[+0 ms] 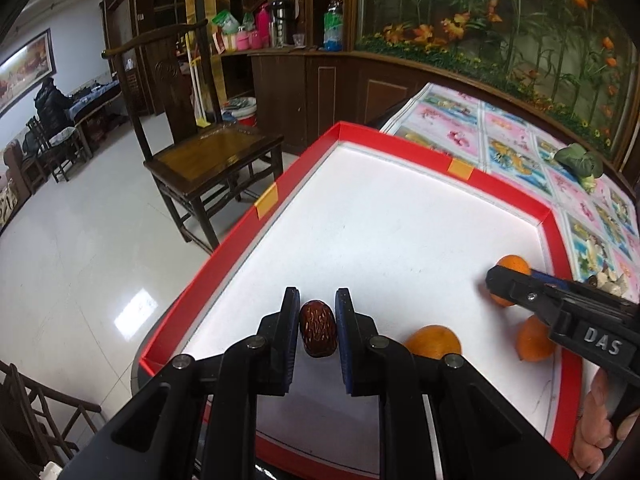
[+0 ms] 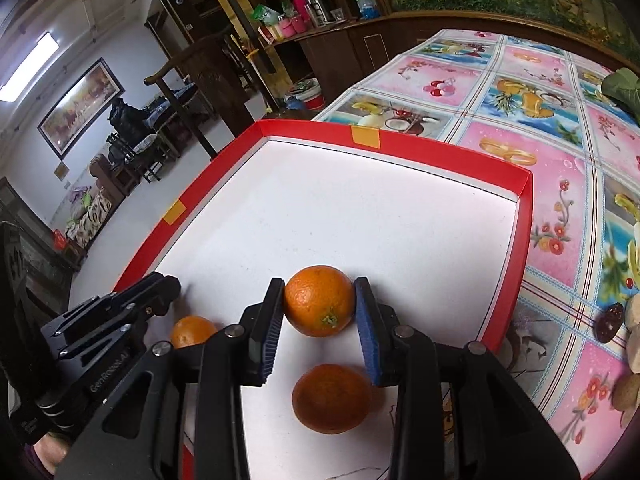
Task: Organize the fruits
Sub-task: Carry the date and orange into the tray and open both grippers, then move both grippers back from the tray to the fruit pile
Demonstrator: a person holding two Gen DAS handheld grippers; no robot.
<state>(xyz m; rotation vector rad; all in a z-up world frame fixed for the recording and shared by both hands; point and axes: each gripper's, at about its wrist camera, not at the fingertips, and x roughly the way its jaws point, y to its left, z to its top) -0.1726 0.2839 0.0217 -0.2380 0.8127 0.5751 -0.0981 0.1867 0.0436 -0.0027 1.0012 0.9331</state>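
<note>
A shallow red-rimmed tray [image 1: 360,136] [image 2: 440,148] with a white floor lies on the table. My left gripper [image 1: 318,300] is shut on a wrinkled brown date [image 1: 318,334] over the tray's near left part. In the right wrist view, the left gripper [image 2: 160,284] hides the date. My right gripper [image 2: 319,282] [image 1: 496,280] is shut on an orange [image 2: 320,300] [image 1: 514,266] near the tray's right side. Two more oranges [image 2: 332,398] [image 2: 192,330] lie loose on the tray floor. They show in the left wrist view as one orange [image 1: 434,342] beside my fingers and another orange [image 1: 534,338] under the right gripper.
A flowery pink tablecloth [image 2: 520,100] covers the table to the right of the tray. On it lie a leafy green vegetable [image 1: 580,160] [image 2: 624,84], another dark date [image 2: 610,322] and pale items [image 2: 634,312] at the right edge. A wooden chair [image 1: 208,152] stands off the table's left side.
</note>
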